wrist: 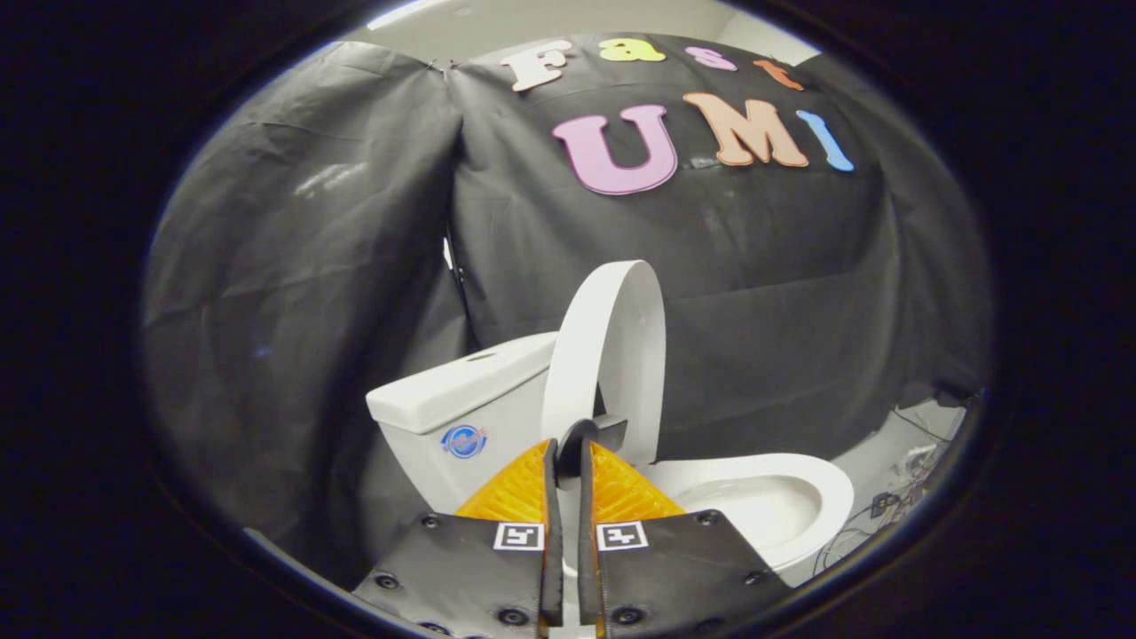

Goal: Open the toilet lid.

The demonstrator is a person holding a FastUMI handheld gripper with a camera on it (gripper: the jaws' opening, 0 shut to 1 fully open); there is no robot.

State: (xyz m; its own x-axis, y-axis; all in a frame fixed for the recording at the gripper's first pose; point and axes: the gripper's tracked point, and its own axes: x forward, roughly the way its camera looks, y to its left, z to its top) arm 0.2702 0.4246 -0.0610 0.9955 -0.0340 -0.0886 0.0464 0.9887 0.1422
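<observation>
Gripper [569, 453] — fingers drawn close, pinching the edge of the thin white plastic toilet lid [612, 351], both pressing on it. Lid stands near upright, edge-on just ahead of the fingertips, between the white ceramic tank [453, 395] and the open white oval bowl [763, 497]. Judged: lift almost complete. Next move calls for tipping the lid back against the tank, then letting go — gently, so it doesn't fall forward.

The white toilet lid [612, 346] stands raised, upright and edge-on, leaning toward the white tank [461, 399] at its left. The white bowl [763, 497] lies open at its right.
</observation>
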